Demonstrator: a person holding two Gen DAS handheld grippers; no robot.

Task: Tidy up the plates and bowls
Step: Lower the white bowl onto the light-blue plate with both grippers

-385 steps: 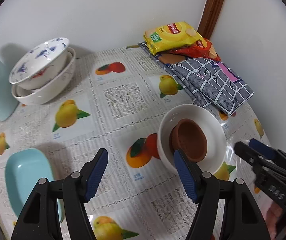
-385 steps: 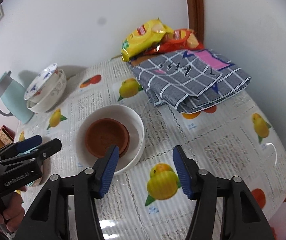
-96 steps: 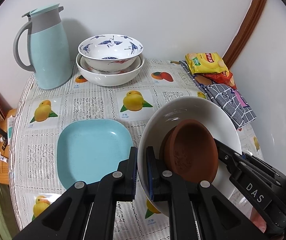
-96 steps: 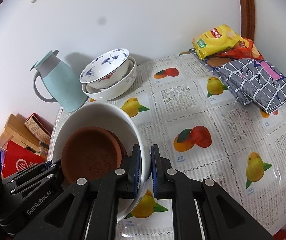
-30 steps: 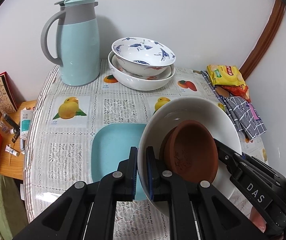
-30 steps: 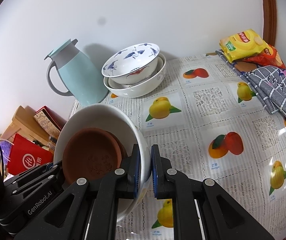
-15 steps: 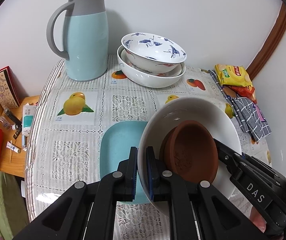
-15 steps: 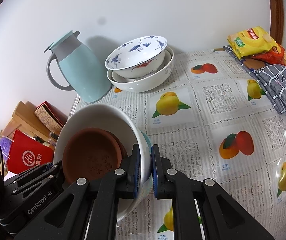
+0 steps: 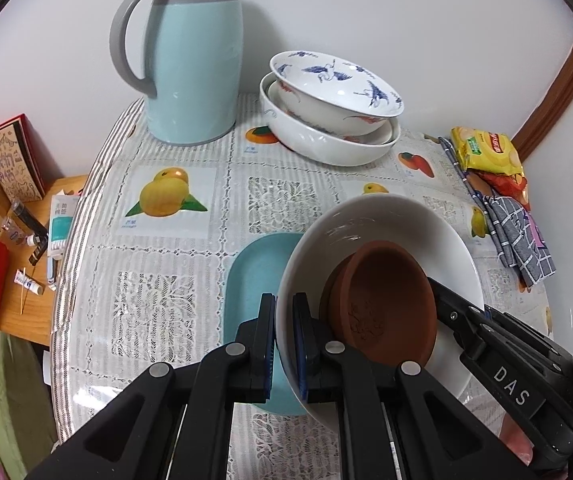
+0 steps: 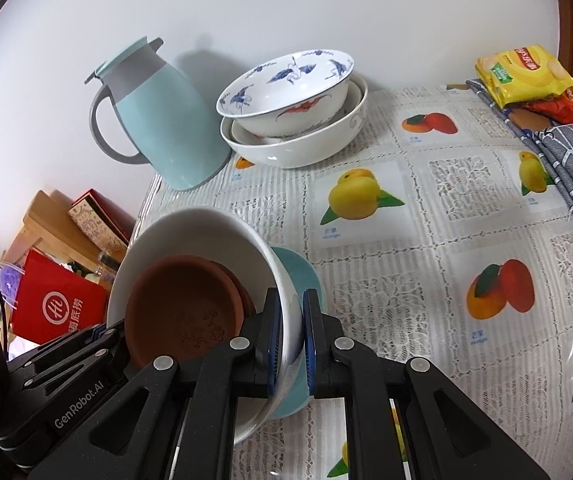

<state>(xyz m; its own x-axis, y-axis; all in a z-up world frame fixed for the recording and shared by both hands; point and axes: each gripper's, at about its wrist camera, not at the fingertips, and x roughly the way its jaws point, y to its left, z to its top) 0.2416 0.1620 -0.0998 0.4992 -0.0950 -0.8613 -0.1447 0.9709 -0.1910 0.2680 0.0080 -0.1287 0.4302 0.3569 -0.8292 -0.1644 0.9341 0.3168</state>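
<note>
Both grippers hold one large white bowl (image 9: 382, 220) by opposite rims; it also shows in the right wrist view (image 10: 190, 232). A brown clay saucer (image 9: 382, 300) lies inside it, also visible in the right wrist view (image 10: 184, 312). My left gripper (image 9: 284, 344) is shut on the bowl's left rim. My right gripper (image 10: 290, 340) is shut on its right rim. The bowl hangs over a light blue plate (image 9: 254, 276) on the table, whose edge shows in the right wrist view (image 10: 298, 268). Whether bowl and plate touch I cannot tell.
A stack of white bowls topped by a blue-patterned bowl (image 9: 334, 80) stands at the back beside a light blue thermos jug (image 9: 194, 60). Snack packets (image 9: 486, 152) and a checked cloth (image 9: 514, 232) lie at the right. A cluttered wooden shelf (image 9: 26, 216) sits left of the table edge.
Both grippers have carried the white bowl with the saucer leftward and lower, over the blue plate. The jug and stacked bowls appear closer.
</note>
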